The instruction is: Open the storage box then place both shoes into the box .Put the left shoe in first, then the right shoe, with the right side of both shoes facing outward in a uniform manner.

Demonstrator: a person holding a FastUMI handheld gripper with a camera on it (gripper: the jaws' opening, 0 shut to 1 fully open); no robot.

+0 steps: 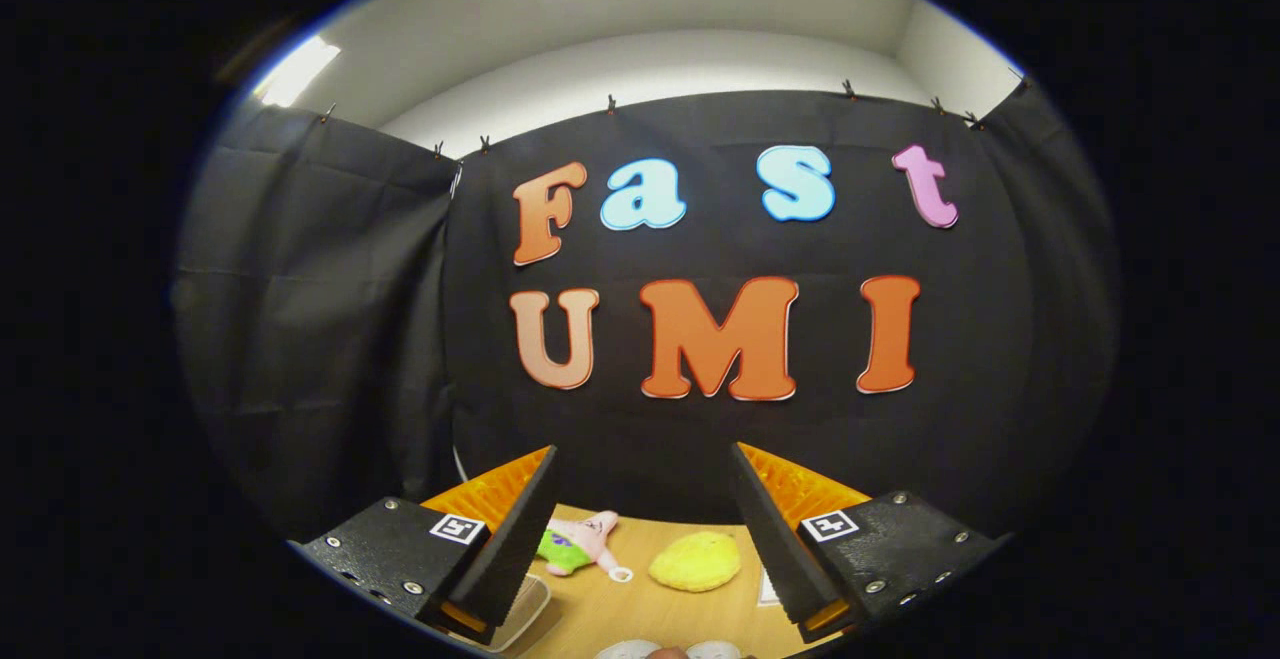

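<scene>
While the claw (645, 529) was held high and level, aimed mostly at the booth's dark cloth wall, its two fingers stood well apart with nothing between them. Below and beyond the fingers lay the wooden desk (640, 611), and on it sat a pink and green plush toy (580, 542) just ahead of the left finger and a yellow plush toy (696, 560) nearer the right one, the two apart from each other. By the left finger's lower end, a clear plastic edge (527, 611) showed, which may have belonged to the storage box, though too little was visible to be sure. At the very near edge of the desk, two pale rounded shapes (668, 650) peeked up; they could have been the shoes' toes, but that could not be settled.

Judging from this, the opening step had not begun. To do it well, the claw would have needed tilting down first, so the box came fully under the fingers, then approaching the lid's edge with the fingers kept wide, steering clear of both toys.
</scene>
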